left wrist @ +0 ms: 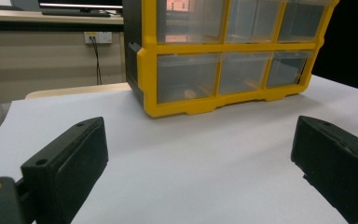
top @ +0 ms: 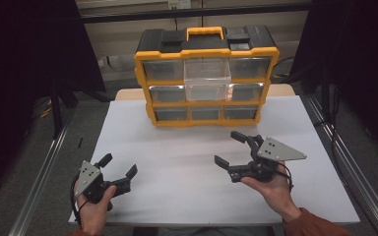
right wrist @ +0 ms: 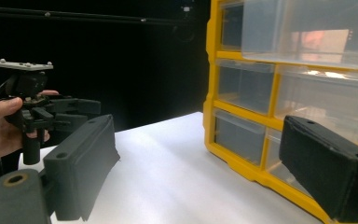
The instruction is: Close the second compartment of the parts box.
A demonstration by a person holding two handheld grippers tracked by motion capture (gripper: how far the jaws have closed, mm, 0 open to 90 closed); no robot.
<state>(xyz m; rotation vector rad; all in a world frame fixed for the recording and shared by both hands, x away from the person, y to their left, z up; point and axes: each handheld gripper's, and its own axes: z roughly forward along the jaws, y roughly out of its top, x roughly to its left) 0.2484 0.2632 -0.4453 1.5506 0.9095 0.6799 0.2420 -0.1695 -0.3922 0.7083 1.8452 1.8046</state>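
Clear drawer (top: pixel 207 78) juts from the organizer (top: pixel 205 73); my right gripper (top: pixel 232 147) and left gripper (top: pixel 120 165) are spread, empty. I'd approach squarely and push evenly.

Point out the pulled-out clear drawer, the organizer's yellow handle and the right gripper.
Pulled-out clear drawer (top: pixel 207 81), high view, its front wall.
Yellow handle (top: pixel 204 31), high view, its top bar.
Right gripper (top: pixel 232 147), high view, between its fingertips.
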